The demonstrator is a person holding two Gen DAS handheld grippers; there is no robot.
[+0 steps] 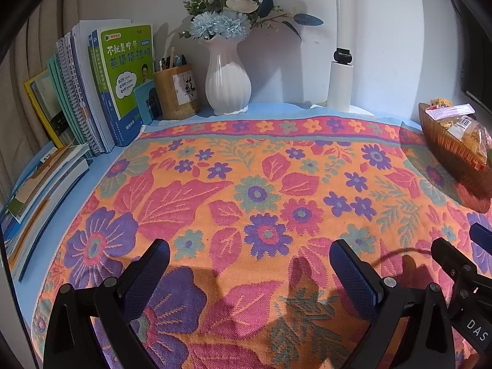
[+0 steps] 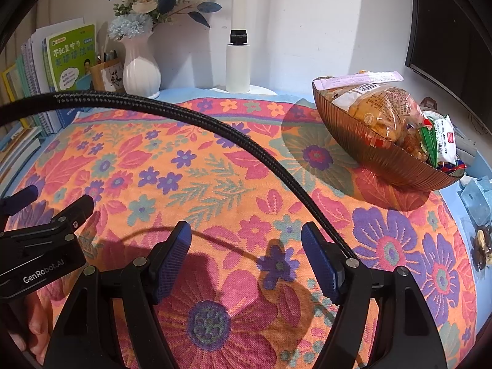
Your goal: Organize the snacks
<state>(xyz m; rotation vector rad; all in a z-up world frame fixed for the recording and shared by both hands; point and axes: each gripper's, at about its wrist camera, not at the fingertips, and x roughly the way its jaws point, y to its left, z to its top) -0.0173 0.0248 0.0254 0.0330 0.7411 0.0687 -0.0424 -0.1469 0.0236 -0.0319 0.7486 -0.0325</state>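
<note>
A ribbed brown bowl (image 2: 378, 156) stands on the floral cloth at the far right and holds several snack packets: a clear bread bag (image 2: 384, 107), a pink-white packet (image 2: 363, 80) and a green-white packet (image 2: 439, 138). In the left wrist view the same bowl (image 1: 449, 150) sits at the right edge. My right gripper (image 2: 246, 246) hovers open over the cloth, nothing between its blue pads, well short of the bowl. My left gripper (image 1: 249, 261) is also open and empty over the middle of the cloth. Each gripper shows in the other's view, the left gripper (image 2: 58, 198) beside the right.
A black braided cable (image 2: 215, 123) arcs across the right wrist view. Along the back wall stand books (image 1: 101, 92), a wooden pen holder (image 1: 175, 92), a white vase (image 1: 227, 83) with flowers and a white cylinder (image 1: 339, 83). A dark screen (image 2: 446, 46) hangs at the right. Small items (image 2: 482, 246) lie at the right edge.
</note>
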